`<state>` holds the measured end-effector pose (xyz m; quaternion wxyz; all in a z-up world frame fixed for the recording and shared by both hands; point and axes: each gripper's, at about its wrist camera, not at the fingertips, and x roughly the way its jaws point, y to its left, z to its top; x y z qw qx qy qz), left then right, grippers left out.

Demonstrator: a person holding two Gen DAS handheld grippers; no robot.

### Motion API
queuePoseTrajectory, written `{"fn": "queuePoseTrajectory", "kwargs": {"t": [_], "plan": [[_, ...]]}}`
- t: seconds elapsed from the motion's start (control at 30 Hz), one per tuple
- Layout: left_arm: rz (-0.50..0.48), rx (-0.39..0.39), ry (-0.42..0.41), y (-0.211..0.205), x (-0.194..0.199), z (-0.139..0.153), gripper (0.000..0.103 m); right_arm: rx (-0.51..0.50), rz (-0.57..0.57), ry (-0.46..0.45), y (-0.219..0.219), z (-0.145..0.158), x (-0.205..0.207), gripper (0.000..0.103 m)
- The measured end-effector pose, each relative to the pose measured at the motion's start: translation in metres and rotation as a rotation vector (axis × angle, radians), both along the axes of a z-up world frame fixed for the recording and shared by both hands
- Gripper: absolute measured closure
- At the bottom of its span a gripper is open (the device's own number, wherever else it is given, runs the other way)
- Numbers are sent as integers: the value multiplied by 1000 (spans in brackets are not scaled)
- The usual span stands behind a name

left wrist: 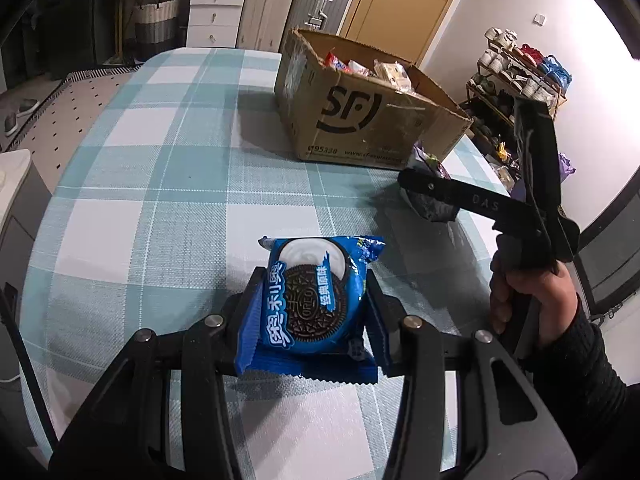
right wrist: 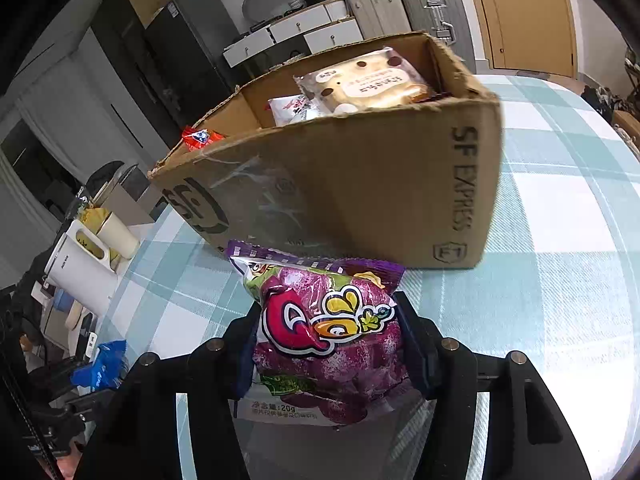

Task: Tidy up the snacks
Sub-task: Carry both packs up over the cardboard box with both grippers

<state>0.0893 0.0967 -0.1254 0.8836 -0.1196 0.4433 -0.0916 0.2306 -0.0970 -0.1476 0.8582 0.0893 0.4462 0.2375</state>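
1. Snacks are in both of my tongs. At the bottom middle of the left wrist view, my left gripper point(left wrist: 316, 312) is squeezed shut on the blue cookie pack point(left wrist: 318, 300). The pack sits between the two fingers, just over the checked tablecloth point(left wrist: 160, 184).

2. At the bottom middle of the right wrist view, my right gripper point(right wrist: 328, 344) has the purple candy bag point(right wrist: 328, 332) between its fingers. The fingers press on both sides of the bag, so I think it is held. The bag's top edge is close to the front wall of the box.

3. At the right edge of the left wrist view I can see a hand point(left wrist: 520, 292) holding that other tool out over the table.

4. Farther up is the cardboard box point(left wrist: 372, 128), near the top middle of both views. It is open at the top.

5. Inside the box there are already some snacks: a pale bread pack point(right wrist: 368, 80), a white packet point(right wrist: 296, 110) and a red packet point(right wrist: 200, 138) at the left rim. So part of the job looks done.

6. What is left, I think: put the purple bag in, then the blue cookie pack. I see no other loose snacks on the cloth, but the views do not show all of the table.
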Motion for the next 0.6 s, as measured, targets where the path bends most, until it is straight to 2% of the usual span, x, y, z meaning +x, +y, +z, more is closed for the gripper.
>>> {"fn": "queuePoseTrajectory", "kwargs": {"t": [0.43,0.6], "plan": [[-11,9,-29,-18,-15,21,61,93,26,-64,-24,34,-55,44],[-22,9,-59,-25,-13,37,61,116,47,-108,-34,57,-77,44]]}}
